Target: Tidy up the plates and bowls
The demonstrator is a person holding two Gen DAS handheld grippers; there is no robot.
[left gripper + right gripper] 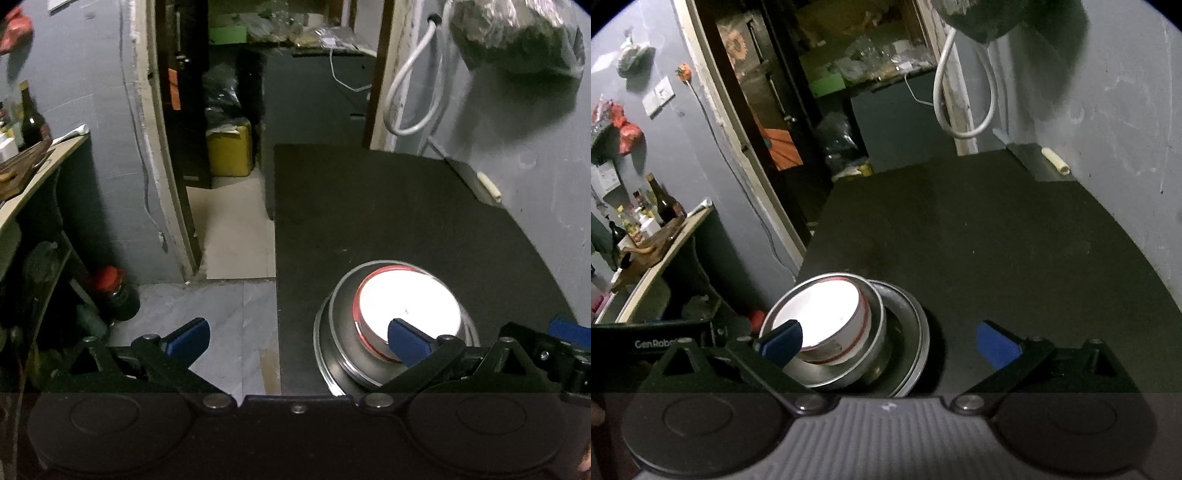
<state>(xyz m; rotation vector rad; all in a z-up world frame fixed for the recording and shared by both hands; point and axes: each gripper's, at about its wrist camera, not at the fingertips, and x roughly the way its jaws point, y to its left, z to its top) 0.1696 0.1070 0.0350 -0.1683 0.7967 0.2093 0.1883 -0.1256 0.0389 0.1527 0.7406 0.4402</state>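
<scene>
black table (388,206) against a grey wall, one stack of dishes near its left front edge. stack: white bowl with red rim line (410,306) upside down on top, nested on a steel bowl (849,373), all sitting on a wider steel plate (328,350). same stack in right wrist view, white bowl (820,314) glaring under the light, steel plate (916,332) rim showing on the right side.

left gripper (299,334) spread wide, nothing between the blue pads. left pad over the floor beside the table, right pad (406,341) overlapping the white bowl's near edge in view; can't tell contact from this angle.

right gripper (890,341) spread wide too, nothing pinched. left pad (783,341) in front of the white bowl's near side, right pad over bare table. part of the other gripper's black body visible at far left of right wrist view.

rest of table bare except a small cream roll (1056,160) at the back right corner by the wall. white cable loop (410,92) hanging on the wall. open doorway behind, yellow container (231,149) on the floor inside. side shelf at left with dark bottles (666,203).
</scene>
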